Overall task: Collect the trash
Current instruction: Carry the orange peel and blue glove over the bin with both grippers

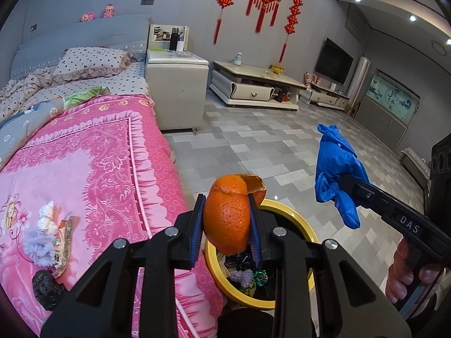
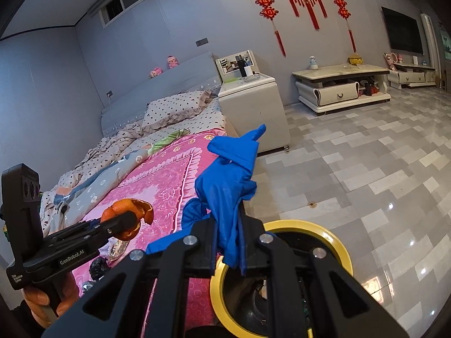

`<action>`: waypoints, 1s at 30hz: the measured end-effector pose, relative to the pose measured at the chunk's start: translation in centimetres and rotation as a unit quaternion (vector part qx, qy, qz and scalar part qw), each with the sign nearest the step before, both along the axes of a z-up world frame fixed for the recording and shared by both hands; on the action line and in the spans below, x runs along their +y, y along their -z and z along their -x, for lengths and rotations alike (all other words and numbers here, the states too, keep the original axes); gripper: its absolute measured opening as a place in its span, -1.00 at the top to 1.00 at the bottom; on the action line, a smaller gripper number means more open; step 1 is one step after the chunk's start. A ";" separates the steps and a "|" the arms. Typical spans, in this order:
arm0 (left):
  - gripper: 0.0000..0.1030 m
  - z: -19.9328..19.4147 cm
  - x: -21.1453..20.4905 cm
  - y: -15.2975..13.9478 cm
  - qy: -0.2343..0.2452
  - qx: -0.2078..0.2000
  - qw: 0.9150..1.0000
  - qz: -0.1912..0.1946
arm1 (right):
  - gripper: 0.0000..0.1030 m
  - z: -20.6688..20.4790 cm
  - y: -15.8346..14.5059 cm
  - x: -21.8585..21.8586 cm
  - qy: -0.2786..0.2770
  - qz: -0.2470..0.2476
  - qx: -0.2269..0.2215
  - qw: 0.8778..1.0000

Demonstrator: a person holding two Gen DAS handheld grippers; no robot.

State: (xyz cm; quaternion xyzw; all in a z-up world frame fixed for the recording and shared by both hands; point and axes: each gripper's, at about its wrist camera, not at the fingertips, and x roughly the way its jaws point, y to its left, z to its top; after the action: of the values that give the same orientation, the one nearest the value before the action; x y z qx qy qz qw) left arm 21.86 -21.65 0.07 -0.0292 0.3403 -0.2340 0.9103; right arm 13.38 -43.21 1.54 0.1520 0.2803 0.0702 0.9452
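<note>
My left gripper [image 1: 227, 219] is shut on an orange peel [image 1: 228, 214] and holds it above the yellow-rimmed trash bin [image 1: 304, 225], which has wrappers inside. The peel also shows in the right wrist view [image 2: 128, 218]. My right gripper [image 2: 228, 225] is shut on a crumpled blue glove [image 2: 228, 186], held above the bin's rim [image 2: 335, 242]; the glove also shows in the left wrist view [image 1: 335, 171]. On the pink bedspread [image 1: 84, 169] lie a white and lilac foam net [image 1: 39, 239], a snack wrapper [image 1: 66, 242] and a black crumpled piece [image 1: 46, 287].
The bed edge runs beside the bin on its left. A white bedside cabinet [image 1: 174, 87] stands at the bed's head. A low white table [image 1: 253, 84] and a TV stand line the far wall. Grey tiled floor [image 1: 253, 146] lies to the right.
</note>
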 end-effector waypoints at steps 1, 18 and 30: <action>0.48 -0.1 -0.3 0.2 0.002 0.002 1.000 -0.001 | 0.80 0.0 0.2 -0.3 0.003 -0.001 0.002 1.000; 0.48 -2.7 -4.6 5.6 0.019 0.053 0.998 -0.017 | 0.79 -1.6 4.9 -3.9 0.045 -0.019 0.054 0.997; 0.48 -4.6 -6.2 9.9 0.015 0.093 0.995 -0.033 | 0.79 -3.2 8.6 -5.6 0.065 -0.031 0.095 0.993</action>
State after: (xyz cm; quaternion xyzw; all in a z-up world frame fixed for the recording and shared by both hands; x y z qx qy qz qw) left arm 26.50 -27.84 -9.84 -0.0154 0.4314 -0.2327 0.8715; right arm 16.54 -48.82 -7.10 0.2054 0.3560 0.0031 0.9116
